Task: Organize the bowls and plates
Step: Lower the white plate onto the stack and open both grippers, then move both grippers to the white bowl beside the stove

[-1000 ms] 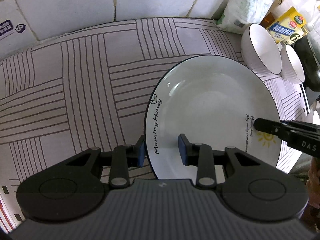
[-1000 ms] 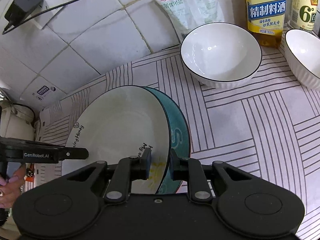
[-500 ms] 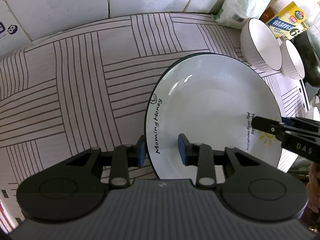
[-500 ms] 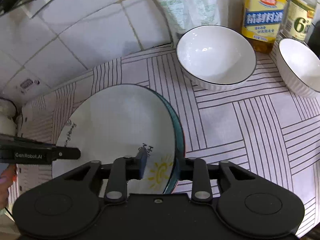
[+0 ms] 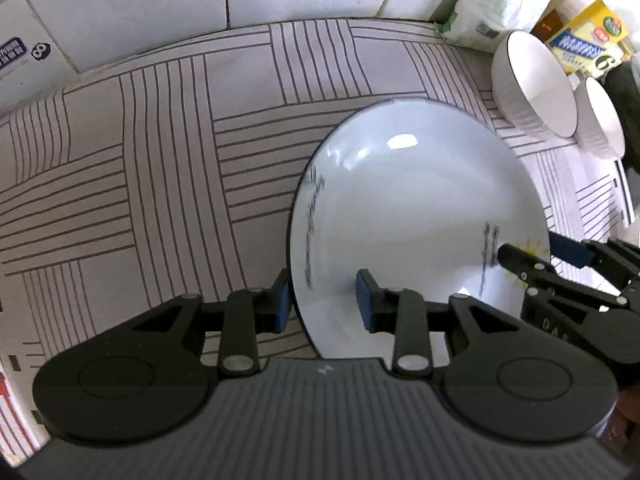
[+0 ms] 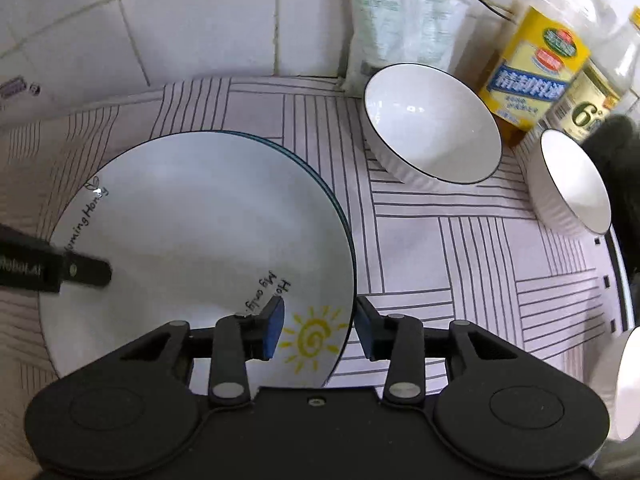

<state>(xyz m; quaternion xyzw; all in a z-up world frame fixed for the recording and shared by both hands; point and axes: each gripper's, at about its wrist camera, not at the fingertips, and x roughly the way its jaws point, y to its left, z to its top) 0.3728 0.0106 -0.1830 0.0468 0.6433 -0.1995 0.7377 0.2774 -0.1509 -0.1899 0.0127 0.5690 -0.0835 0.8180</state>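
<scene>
Right gripper [image 6: 318, 330] has just been opening, its pads straddling the white plate's [image 6: 192, 240] sun-marked rim without pressing. Left gripper [image 5: 322, 302] straddles the opposite rim, pads apart. That plate lies on a teal plate [image 6: 340, 216] on the striped mat [image 6: 440, 260], two bowls [image 6: 432, 128] beyond.

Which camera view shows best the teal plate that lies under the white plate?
The right wrist view: the teal plate shows as a thin crescent along the far right rim of the white plate. In the left wrist view the white plate hides it completely.
</scene>
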